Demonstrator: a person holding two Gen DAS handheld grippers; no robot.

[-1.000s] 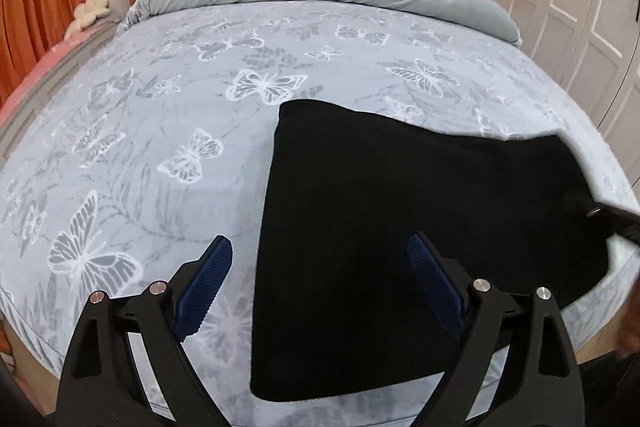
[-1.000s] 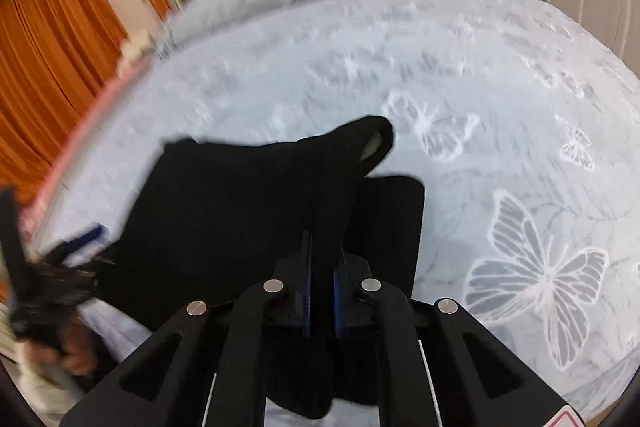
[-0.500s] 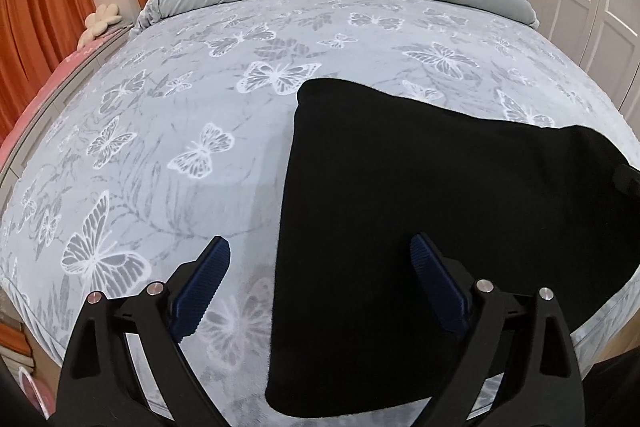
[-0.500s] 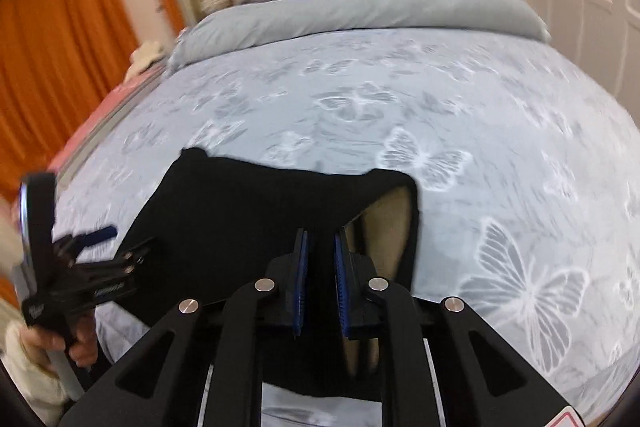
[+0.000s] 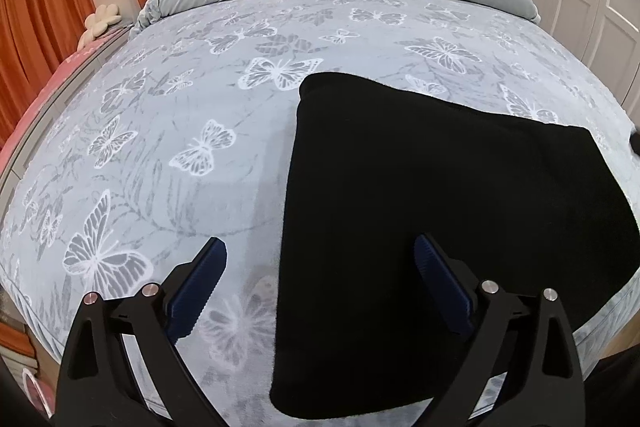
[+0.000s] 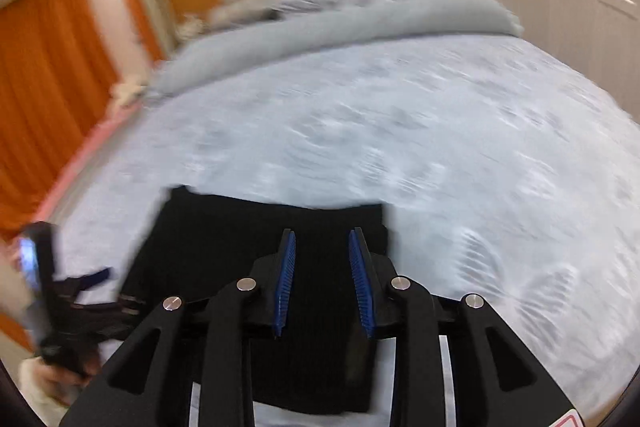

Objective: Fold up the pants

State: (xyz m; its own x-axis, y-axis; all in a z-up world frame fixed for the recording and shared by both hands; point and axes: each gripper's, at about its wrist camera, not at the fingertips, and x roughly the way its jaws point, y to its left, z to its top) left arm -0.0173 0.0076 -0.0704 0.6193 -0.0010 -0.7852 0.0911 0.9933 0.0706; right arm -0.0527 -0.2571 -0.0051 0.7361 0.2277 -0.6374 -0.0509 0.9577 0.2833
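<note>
Your left tongs (image 5: 320, 291) stand wide apart with nothing between them, hovering over the near edge of the bed (image 5: 160, 147). In this left wrist view, the black pants (image 5: 440, 207) lie flat on the butterfly-print cover as a folded, roughly rectangular slab. Their left edge runs between the two fingers, so the right finger (image 5: 440, 287) sits over black cloth and the left finger (image 5: 200, 287) over bare cover. The slab spreads to the right and away from you, its long side running left to right, with its near left corner low in the view, just below the tongs.

In the right wrist view, which is blurred, your right tongs (image 6: 322, 279) are opening, and no cloth sits between the pads. The pants lie directly beneath and ahead of them, the far edge just beyond the fingertips. The left tongs (image 6: 80, 299) show at the far left, beside the pants' left edge.

For a further fold, I judge both tongs equally near: one at each end of the long side.
</note>
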